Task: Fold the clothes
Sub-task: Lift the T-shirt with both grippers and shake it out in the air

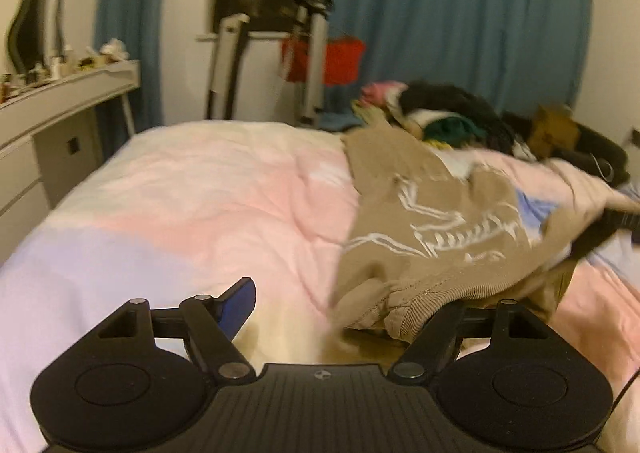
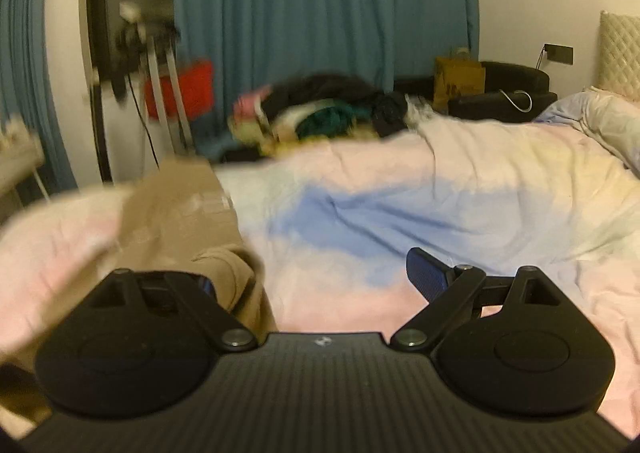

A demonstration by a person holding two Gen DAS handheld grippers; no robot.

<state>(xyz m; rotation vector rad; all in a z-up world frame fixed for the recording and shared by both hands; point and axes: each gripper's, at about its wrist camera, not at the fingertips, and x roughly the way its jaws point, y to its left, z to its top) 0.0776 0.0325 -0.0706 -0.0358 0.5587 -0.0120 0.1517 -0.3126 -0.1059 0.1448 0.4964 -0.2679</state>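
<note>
Both sets of tongs released: left gripper [image 1: 344, 305] and right gripper [image 2: 316, 277] spread, nothing clamped. Tan sweatshirt [image 1: 436, 229] bunched at the bed's [image 1: 192, 205] near edge; hem draped over the fingers risks snagging and unfolding.

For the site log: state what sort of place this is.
Most likely a home bedroom: a bed with a pastel duvet, teal curtains, and a dressing table holding small bottles and a mirror.

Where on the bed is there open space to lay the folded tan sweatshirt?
The pink stretch of duvet left of the tan sweatshirt, toward the white desk, is bare. So is the blue patch to its right. The far edge is crowded by the clothes pile.
</note>
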